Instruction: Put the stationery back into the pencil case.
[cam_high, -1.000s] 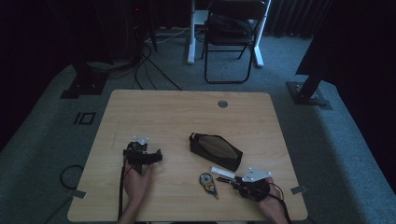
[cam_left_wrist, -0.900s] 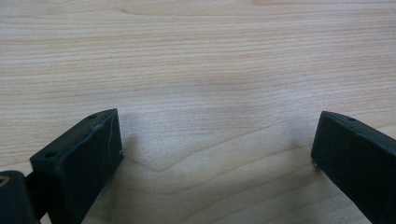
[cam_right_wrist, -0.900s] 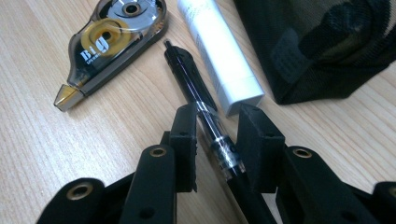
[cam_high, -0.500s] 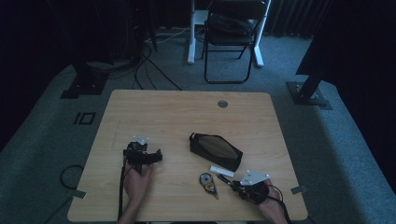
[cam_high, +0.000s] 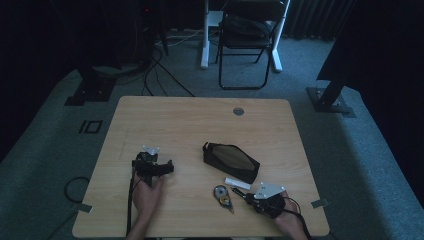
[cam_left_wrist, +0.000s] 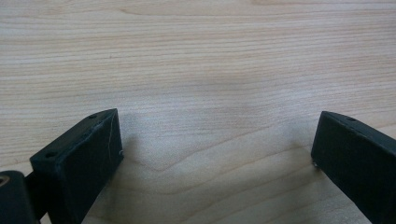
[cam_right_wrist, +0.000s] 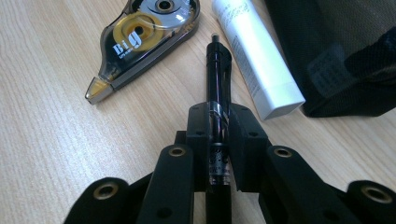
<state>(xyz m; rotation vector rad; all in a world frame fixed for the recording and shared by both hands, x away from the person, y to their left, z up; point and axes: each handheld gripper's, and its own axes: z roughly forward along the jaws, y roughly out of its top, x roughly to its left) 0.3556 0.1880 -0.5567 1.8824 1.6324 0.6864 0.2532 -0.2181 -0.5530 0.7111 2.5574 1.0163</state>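
My right gripper (cam_right_wrist: 218, 119) has just been closing and now its jaws are clenched on a black pen (cam_right_wrist: 218, 70), which runs up the middle of the right gripper view between the two pads, its tip pointing toward the top of the frame and its rear end passing down between the jaw arms. In the high view that gripper (cam_high: 248, 198) sits at the lower right of the table (cam_high: 175, 115), with my hand (cam_high: 287, 220) behind it at the bottom edge. Just left of the pen, at the upper left of the right gripper view, lies a tape dispenser (cam_right_wrist: 144, 42) with a clear shell and a yellow wheel, its nose pointing to the lower left. Just right of the pen a white tube (cam_right_wrist: 254, 56) slants from the top centre down to the right, and its lower end lies against a black pouch (cam_right_wrist: 336, 51) in the upper right corner. In the high view the pouch (cam_high: 231, 161) lies near the table's middle, the tube (cam_high: 237, 183) just below it and the dispenser (cam_high: 222, 195) lower still. My left gripper (cam_left_wrist: 217, 154) is released, its jaws wide apart over bare wood; in the high view it (cam_high: 165, 166) rests at the table's lower left.
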